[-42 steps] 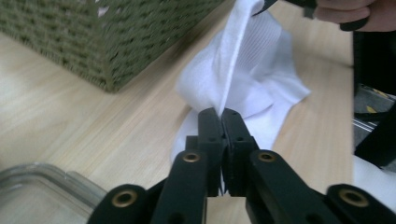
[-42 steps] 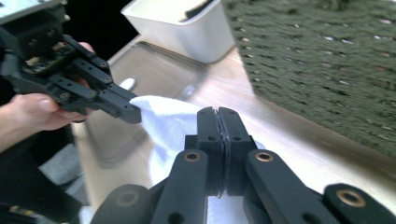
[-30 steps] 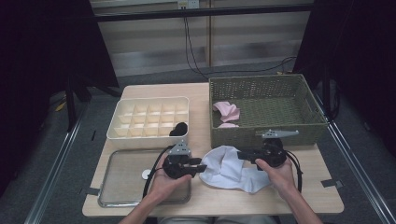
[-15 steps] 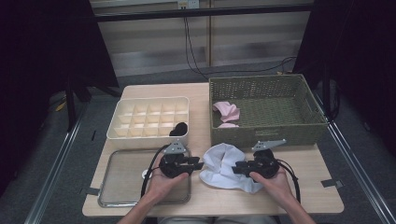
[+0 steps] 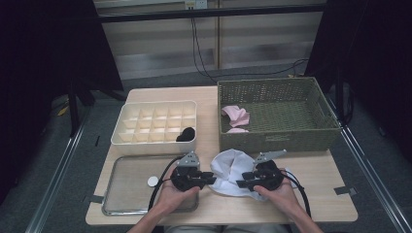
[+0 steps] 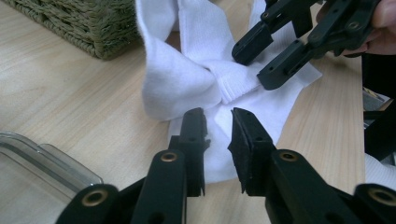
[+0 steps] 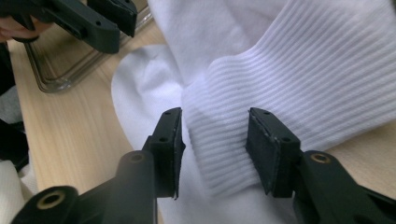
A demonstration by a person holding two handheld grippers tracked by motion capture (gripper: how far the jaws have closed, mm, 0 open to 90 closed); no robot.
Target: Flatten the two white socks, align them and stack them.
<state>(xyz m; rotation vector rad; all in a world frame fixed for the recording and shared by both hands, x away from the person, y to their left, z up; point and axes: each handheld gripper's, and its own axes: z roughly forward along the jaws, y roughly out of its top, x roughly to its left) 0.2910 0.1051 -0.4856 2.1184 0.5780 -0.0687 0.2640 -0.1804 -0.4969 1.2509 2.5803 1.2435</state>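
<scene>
A crumpled white sock [image 5: 228, 170] lies on the table's front middle, between my two grippers. My left gripper [image 5: 210, 179] points right at the sock's left edge. In the left gripper view its jaws [image 6: 218, 116] stand a narrow gap apart over the sock [image 6: 187, 79]; they have just been closing, and nothing is pinched. My right gripper [image 5: 241, 184] points left. Its jaws [image 7: 215, 121] straddle the sock's ribbed cuff [image 7: 289, 60] and have just opened a little; the pads stand beside the cuff. The right gripper [image 6: 254, 67] also appears beyond the sock in the left gripper view.
A wicker basket [image 5: 277, 141] holding pink socks [image 5: 236, 115] stands at the back right. A white compartment box [image 5: 155, 121] with a black item [image 5: 186, 134] sits at the back left. A metal tray [image 5: 126, 194] with a small white disc [image 5: 152, 181] lies front left.
My right gripper has come down and toward the front left, onto the sock. The left gripper has stayed in place. The sock's outline has shifted slightly.
</scene>
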